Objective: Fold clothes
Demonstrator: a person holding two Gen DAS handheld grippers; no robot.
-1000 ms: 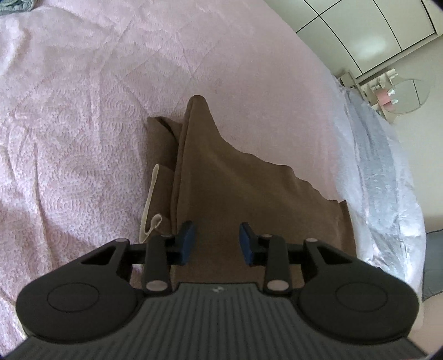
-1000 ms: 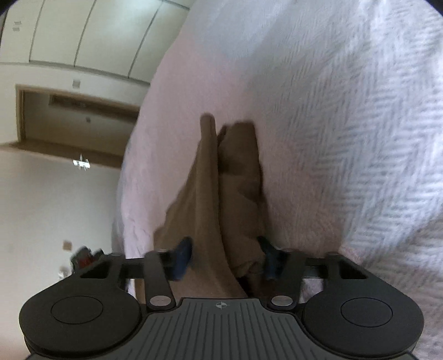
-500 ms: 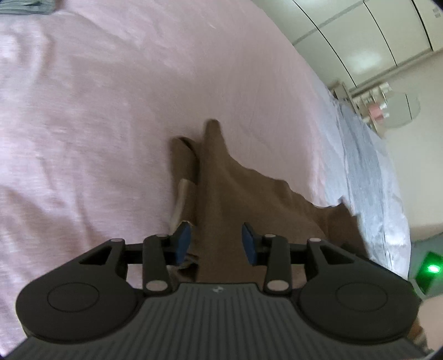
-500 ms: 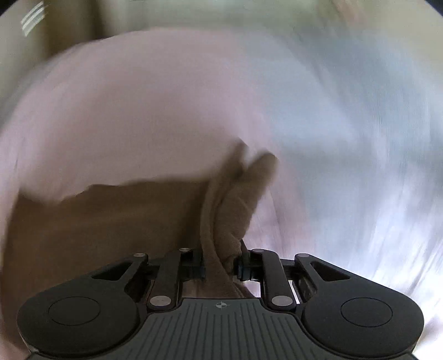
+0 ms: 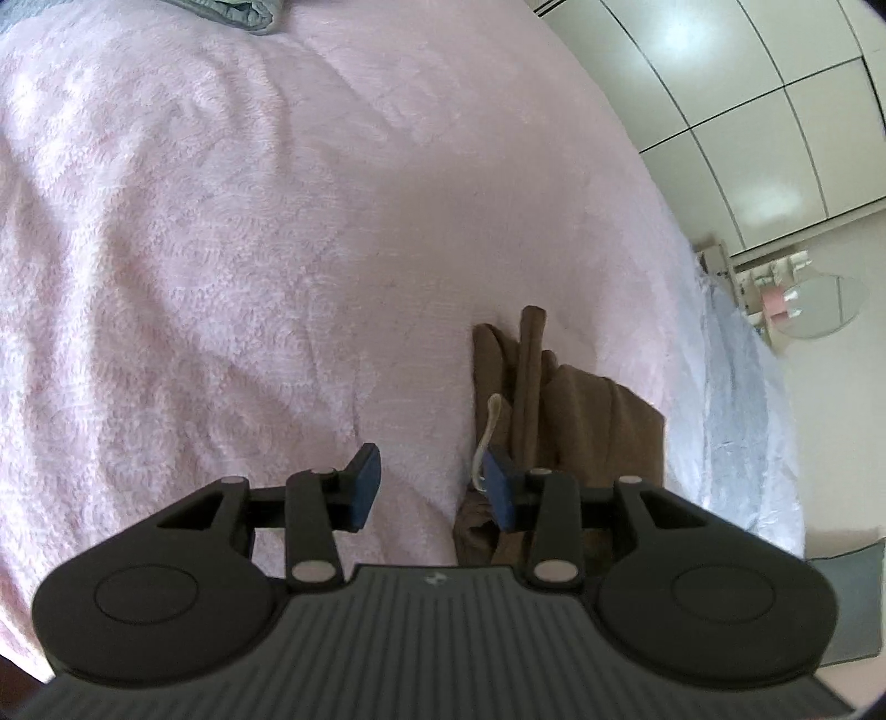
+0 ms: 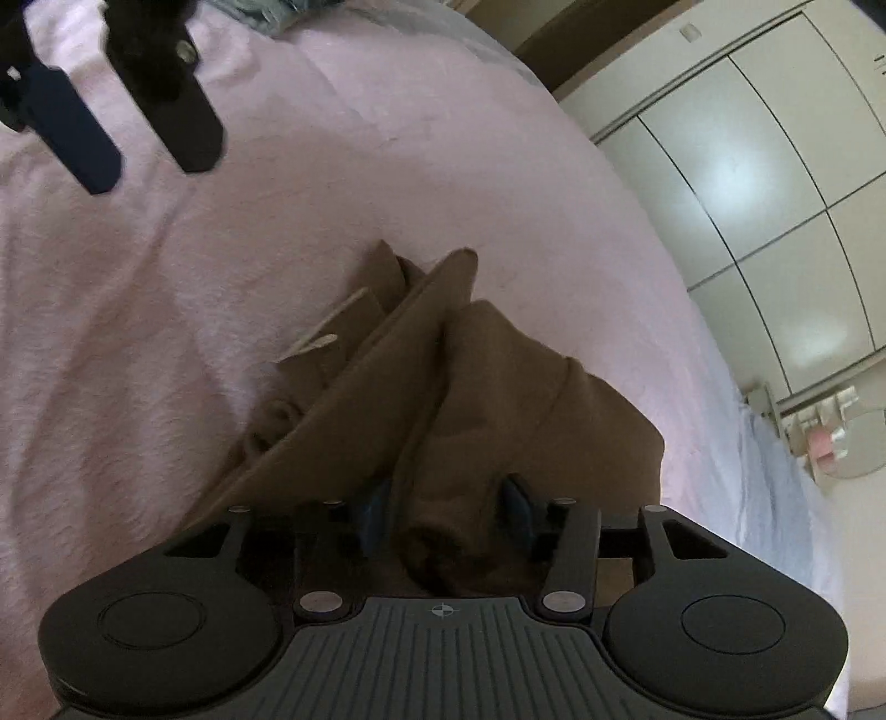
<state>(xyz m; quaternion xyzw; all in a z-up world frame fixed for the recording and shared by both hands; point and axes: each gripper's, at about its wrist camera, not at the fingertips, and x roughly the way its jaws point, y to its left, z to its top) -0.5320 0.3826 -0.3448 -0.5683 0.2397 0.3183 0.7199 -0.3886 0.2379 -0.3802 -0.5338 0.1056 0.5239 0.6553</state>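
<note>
A brown garment (image 5: 598,421) lies bunched in folds on the pink bedspread (image 5: 221,249), with a beige drawstring (image 5: 487,426) trailing at its left edge. My left gripper (image 5: 432,490) is open over bare bedspread, and its right finger rests against the garment's left edge. In the right wrist view the garment (image 6: 498,376) fills the middle, its drawstring (image 6: 318,343) on the left. My right gripper (image 6: 447,507) is open, with a thick roll of the cloth lying between its fingers. One finger (image 6: 88,149) of the left gripper shows at the top left.
A folded grey cloth (image 5: 243,11) lies at the far end of the bed. White wardrobe doors (image 5: 747,111) and a round mirror with small items (image 5: 819,310) stand to the right, past the bed's edge with its pale quilt (image 5: 742,415).
The right gripper shut on the garment, swung it over across the bed and has now widened again. The left gripper moved left off the cloth, which now lies more bunched.
</note>
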